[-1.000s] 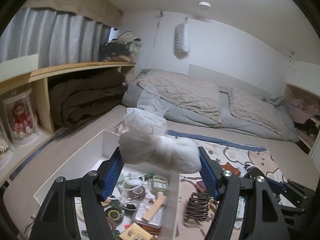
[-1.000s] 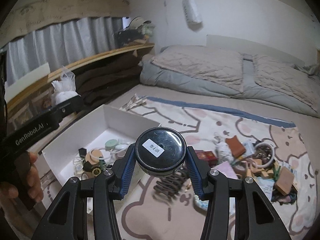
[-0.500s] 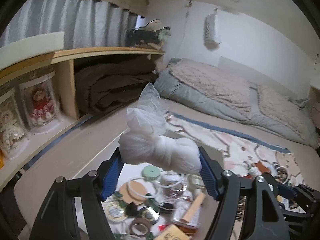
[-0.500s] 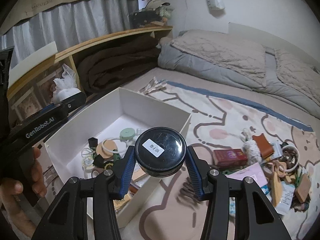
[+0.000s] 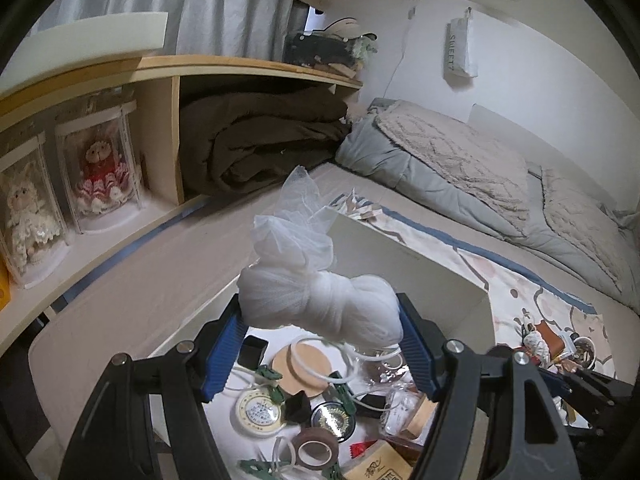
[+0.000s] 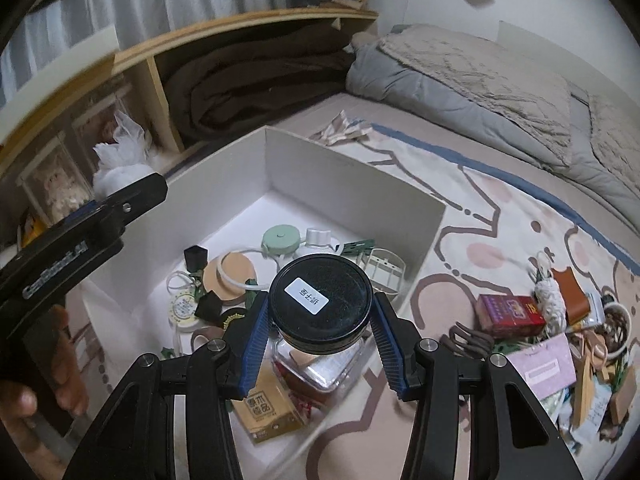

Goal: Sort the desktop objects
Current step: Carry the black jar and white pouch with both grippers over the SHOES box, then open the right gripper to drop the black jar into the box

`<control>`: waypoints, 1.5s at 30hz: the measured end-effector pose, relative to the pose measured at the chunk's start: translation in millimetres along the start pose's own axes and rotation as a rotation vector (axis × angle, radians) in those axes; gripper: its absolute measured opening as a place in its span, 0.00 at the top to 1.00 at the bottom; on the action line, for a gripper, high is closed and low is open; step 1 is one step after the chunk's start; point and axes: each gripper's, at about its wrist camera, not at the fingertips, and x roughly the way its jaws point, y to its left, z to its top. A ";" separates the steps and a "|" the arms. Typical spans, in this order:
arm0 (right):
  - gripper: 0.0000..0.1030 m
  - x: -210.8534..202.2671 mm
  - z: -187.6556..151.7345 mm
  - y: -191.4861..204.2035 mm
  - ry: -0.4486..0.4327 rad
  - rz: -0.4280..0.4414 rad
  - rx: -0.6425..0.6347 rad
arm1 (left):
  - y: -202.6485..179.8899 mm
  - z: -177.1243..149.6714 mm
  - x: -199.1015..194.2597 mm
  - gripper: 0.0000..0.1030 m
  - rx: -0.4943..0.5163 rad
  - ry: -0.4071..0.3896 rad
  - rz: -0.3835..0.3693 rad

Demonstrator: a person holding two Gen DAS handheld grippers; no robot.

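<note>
My left gripper (image 5: 320, 320) is shut on a white mesh bundle (image 5: 316, 300) and holds it over the near left part of the white box (image 5: 404, 258). My right gripper (image 6: 318, 312) is shut on a round black tin (image 6: 320, 304) with a white label, held above the box's (image 6: 352, 184) near right side. The box holds several small items: a cork coaster (image 6: 230, 276), a green round lid (image 6: 281, 238), tape rolls, a clear case. The left gripper with the bundle (image 6: 120, 164) also shows at the left of the right wrist view.
A pile of loose items lies on the patterned mat at the right: a red booklet (image 6: 510, 314), a pink card (image 6: 542, 368), a brown hair claw (image 6: 470, 342). A wooden shelf (image 5: 176, 68) with dolls and a brown blanket stands left. Bedding lies behind.
Both grippers have swung left and down over the white box, each still holding its object. The box's contents now lie directly beneath them.
</note>
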 end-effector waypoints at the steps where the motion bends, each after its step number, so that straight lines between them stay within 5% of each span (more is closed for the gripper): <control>1: 0.51 3.8 1.1 2.3 0.007 -0.003 -0.006 | 1.4 -0.4 1.2 0.31 -0.003 0.003 0.003; 16: 0.51 76.9 43.2 -10.4 0.122 -0.148 -0.006 | 0.1 -5.6 9.1 0.30 0.000 0.025 0.001; 26: 0.51 101.3 42.2 -20.9 0.131 -0.185 -0.004 | -5.8 -7.4 14.4 0.30 0.004 0.037 -0.019; 45: 0.51 64.3 22.1 -29.1 0.078 -0.065 0.029 | -8.1 -10.7 18.9 0.30 0.015 0.047 -0.029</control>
